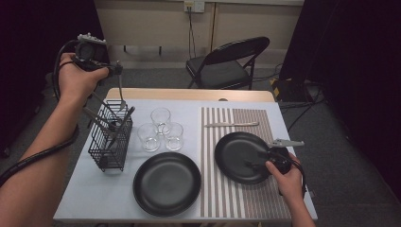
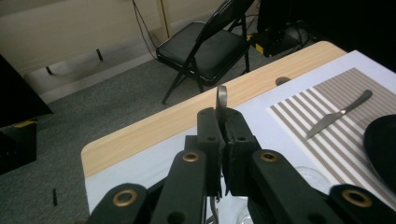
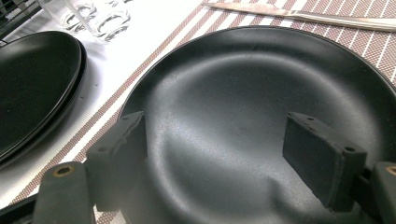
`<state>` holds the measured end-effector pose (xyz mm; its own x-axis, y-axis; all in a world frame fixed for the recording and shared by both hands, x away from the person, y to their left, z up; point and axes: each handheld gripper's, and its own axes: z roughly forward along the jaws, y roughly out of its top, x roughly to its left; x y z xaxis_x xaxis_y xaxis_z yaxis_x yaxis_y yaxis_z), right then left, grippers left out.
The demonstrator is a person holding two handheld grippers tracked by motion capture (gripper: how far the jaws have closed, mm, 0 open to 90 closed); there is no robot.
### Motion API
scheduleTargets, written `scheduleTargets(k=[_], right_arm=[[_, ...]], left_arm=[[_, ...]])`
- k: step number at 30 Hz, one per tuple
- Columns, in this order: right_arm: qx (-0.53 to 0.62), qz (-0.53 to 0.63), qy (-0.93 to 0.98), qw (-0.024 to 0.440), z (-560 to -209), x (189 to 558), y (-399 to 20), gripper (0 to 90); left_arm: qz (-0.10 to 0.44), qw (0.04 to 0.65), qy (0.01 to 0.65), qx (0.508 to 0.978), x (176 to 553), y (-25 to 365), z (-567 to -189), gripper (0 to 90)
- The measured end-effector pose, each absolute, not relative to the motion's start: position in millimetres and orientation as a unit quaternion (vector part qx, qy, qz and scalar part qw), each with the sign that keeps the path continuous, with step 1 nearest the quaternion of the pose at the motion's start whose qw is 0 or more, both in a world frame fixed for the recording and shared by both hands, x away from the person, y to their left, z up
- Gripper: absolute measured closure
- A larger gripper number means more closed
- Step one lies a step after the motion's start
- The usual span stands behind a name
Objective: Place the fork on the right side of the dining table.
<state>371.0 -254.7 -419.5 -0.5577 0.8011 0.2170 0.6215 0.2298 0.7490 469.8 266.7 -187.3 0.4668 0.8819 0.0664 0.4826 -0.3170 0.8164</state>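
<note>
1. we saw the left gripper (image 1: 116,71) raised above the far left corner of the table (image 1: 94,201), its jaws clamped on a metal utensil (image 2: 221,100); the handle end stuck up past the jaw tips in the left gripper view, and the rest hung down toward the wire caddy (image 1: 111,137). we could not tell which kind of utensil it was.
2. the caddy held more cutlery, directly beneath the hanging piece.
3. three glasses (image 1: 161,130) stood clustered just beside the caddy, with a black plate (image 1: 166,183) near them.
4. the right gripper (image 3: 215,154) hovered with jaws wide apart, gripping nothing, over a second black plate (image 3: 243,84) on the striped placemat (image 1: 236,198).
5. a knife (image 1: 231,124) lay on the mat beyond that plate.
6. a folding chair (image 1: 227,64) stood behind the table.
</note>
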Motion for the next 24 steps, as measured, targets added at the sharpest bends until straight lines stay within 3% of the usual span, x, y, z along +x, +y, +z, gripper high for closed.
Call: scheduleTargets(k=[24], right_arm=[[0.454,0.423,0.776,0.116,-413,370,-255,21.3]], left_arm=[[0.245,0.408,0.402,0.782,463,214,-181,87.1]])
